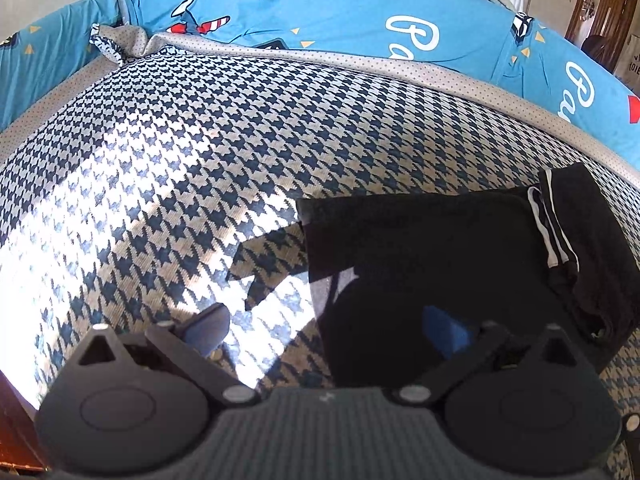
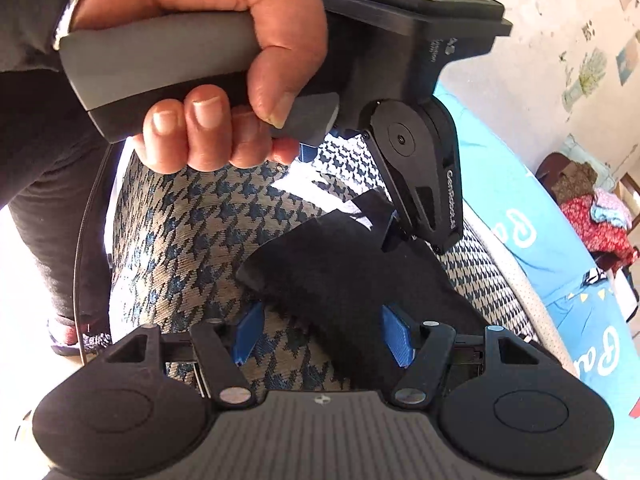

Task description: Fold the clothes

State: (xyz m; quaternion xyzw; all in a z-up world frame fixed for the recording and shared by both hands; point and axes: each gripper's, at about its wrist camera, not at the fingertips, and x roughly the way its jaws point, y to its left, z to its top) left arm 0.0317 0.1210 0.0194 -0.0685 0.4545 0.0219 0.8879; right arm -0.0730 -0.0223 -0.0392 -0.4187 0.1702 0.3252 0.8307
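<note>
A black garment (image 1: pixel 440 248) with white side stripes (image 1: pixel 554 236) lies folded on the houndstooth mattress (image 1: pixel 240 140), at the right of the left wrist view. My left gripper (image 1: pixel 326 330) hangs open above the garment's left edge, with one blue pad over the mattress and the other over black cloth. In the right wrist view a corner of the black garment (image 2: pixel 328 280) lies between the blue pads of my right gripper (image 2: pixel 322 334), which stand apart and do not press on it. A hand (image 2: pixel 208 12) holds the left gripper's grey handle (image 2: pixel 160 56) just beyond.
A blue padded rail with white lettering (image 1: pixel 360 12) and a grey dotted border (image 1: pixel 440 76) rings the mattress. A heap of red clothes (image 2: pixel 592 224) lies past the rail. A person's dark trouser leg (image 2: pixel 36 184) stands at the mattress's near side. Strong sunlight falls on the left part.
</note>
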